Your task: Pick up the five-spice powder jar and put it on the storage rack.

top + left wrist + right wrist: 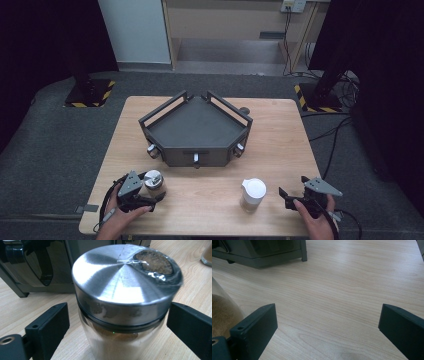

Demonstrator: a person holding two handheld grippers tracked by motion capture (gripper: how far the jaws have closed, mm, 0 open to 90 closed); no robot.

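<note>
Dark tray (pixel 175 107) — wooden table (pixel 280 145)

No readable text, label, brand or number appears on anything; yellow-and-black hazard stripes (pixel 106 92) mark the floor stands' bases.

High view overhead, gripper views tabletop-close — forward

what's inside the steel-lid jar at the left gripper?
Through the steel-lid jar's glass and lid window, a brown powdery fill shows. The metal lid hides the rest, so the fill level is unclear.
</note>
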